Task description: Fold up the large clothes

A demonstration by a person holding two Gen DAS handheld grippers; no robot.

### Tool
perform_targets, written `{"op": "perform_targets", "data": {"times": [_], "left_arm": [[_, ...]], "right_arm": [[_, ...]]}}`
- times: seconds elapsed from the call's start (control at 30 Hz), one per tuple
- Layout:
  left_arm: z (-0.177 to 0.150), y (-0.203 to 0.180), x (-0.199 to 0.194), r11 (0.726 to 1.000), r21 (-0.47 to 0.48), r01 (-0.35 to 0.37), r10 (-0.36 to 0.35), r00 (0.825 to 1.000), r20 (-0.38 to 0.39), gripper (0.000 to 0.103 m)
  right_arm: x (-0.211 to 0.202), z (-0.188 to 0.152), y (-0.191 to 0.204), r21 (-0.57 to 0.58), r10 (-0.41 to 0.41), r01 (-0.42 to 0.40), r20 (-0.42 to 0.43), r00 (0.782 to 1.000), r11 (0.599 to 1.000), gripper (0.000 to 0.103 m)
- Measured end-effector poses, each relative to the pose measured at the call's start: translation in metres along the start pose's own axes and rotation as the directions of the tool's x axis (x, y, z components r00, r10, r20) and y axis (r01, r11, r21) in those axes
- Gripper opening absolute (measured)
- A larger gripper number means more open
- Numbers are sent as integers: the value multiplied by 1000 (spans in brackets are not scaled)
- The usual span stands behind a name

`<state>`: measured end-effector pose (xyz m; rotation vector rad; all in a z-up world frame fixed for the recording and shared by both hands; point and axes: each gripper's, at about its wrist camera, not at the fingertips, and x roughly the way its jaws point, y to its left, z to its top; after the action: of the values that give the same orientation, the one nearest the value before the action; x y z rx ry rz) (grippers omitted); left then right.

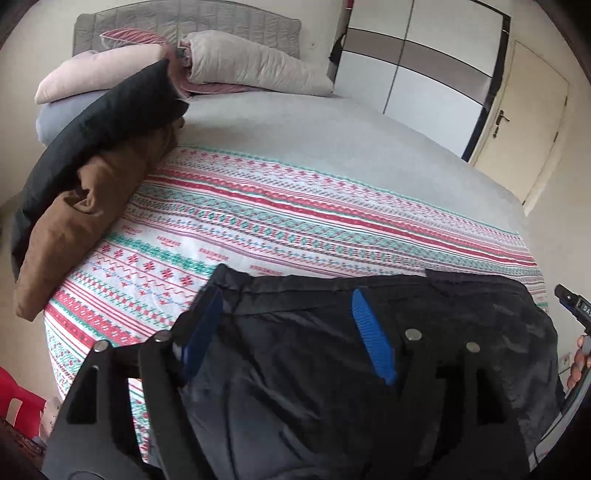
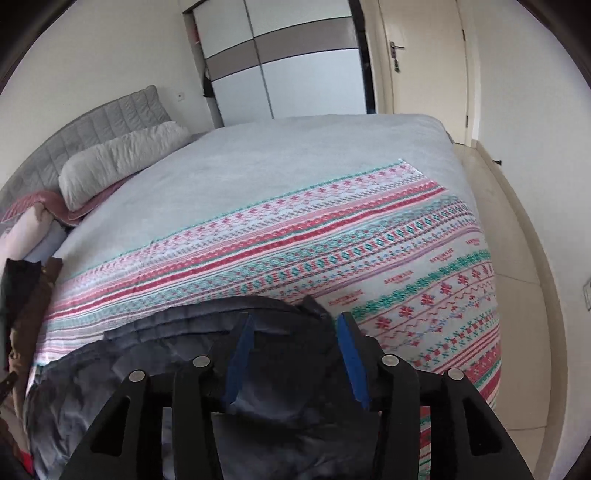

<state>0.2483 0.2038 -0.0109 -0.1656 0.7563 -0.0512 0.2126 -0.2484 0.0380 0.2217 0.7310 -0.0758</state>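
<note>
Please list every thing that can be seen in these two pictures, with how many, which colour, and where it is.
dark garment: one, black-navy, lying on the near edge of the bed, under both grippers.
patterned blanket: one, red, green and white, over the near half of the bed.
bed cover: one, grey, far half.
clothes pile: black and brown pieces, left edge of the bed.
pillows: several, grey and pink, at the headboard.
wardrobe: one, white with a grey band, far wall.
door: one, cream, beside the wardrobe.
left hand-held gripper: open, above the garment.
right hand-held gripper: open, above the garment.
</note>
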Motion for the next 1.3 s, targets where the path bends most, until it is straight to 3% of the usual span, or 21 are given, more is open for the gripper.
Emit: {"op": "perform_targets", "data": {"times": [0.07, 0.13, 0.2, 0.27, 0.37, 0.43, 0.5, 0.57, 0.63, 0.7, 0.77, 0.87, 0.93, 1.0, 1.07, 1.13, 1.2, 1.3], "left_arm": [[-4, -33, 8, 998, 25, 63, -63, 998, -18, 79], [-13, -55, 25, 997, 46, 60, -57, 997, -58, 79], [-26, -62, 47, 996, 88, 18, -7, 993, -115, 79], [-35, -50, 63, 991, 124, -56, 74, 986, -149, 79], [-34, -6, 67, 982, 109, -153, 167, 976, -141, 79], [-30, 30, 73, 963, 91, -252, 264, 953, -149, 79], [-28, 68, 81, 944, 43, -328, 329, 924, -194, 81], [-29, 101, 76, 936, -62, -346, 323, 916, -237, 82], [-32, 115, 58, 927, -141, -347, 309, 922, -235, 81], [-34, 105, 36, 930, -137, -342, 313, 929, -199, 80], [-37, 82, 13, 950, -108, -292, 272, 947, -168, 80], [-46, 35, -16, 981, -41, -189, 182, 975, -131, 80], [-59, -4, -35, 993, 33, -111, 114, 988, -101, 81], [-75, -42, -48, 990, 134, -54, 65, 994, -83, 85], [-98, -66, -52, 972, 232, -19, 39, 996, -84, 87], [-120, -72, -49, 958, 285, -29, 57, 994, -92, 88], [-133, -57, -49, 968, 250, -15, 42, 994, -104, 88], [-140, -20, -60, 982, 184, -38, 59, 992, -108, 88]], "right_arm": [[0, -7, 58, -116, 90, -93, -29, 996, 989, 68], [13, -20, 109, -205, 146, -161, -90, 985, 965, 68], [31, -36, 139, -276, 137, -173, -144, 980, 945, 68], [54, -45, 141, -330, 55, -113, -181, 982, 937, 66], [81, -30, 82, -279, -51, 0, -177, 983, 960, 66], [98, -12, 27, -204, -95, 52, -210, 973, 978, 66], [114, -1, -25, -144, -187, 153, -265, 946, 978, 66], [117, 3, -68, -73, -253, 243, -305, 918, 967, 66], [99, 4, -91, -26, -298, 303, -283, 912, 953, 66], [73, 2, -91, -20, -307, 311, -225, 925, 950, 66], [45, 0, -74, -31, -280, 279, -172, 944, 960, 68], [3, -12, -31, -65, -160, 154, -118, 980, 986, 68], [-19, -30, 5, -97, -47, 37, -110, 993, 995, 70], [-32, -54, 43, -157, 42, -62, -126, 991, 986, 77], [-31, -78, 70, -242, 78, -120, -178, 981, 963, 77], [-32, -102, 83, -320, 43, -103, -189, 981, 942, 77], [-30, -113, 75, -363, -1, -58, -162, 987, 930, 78], [-26, -112, 32, -303, -62, 10, -162, 985, 953, 80]]}}
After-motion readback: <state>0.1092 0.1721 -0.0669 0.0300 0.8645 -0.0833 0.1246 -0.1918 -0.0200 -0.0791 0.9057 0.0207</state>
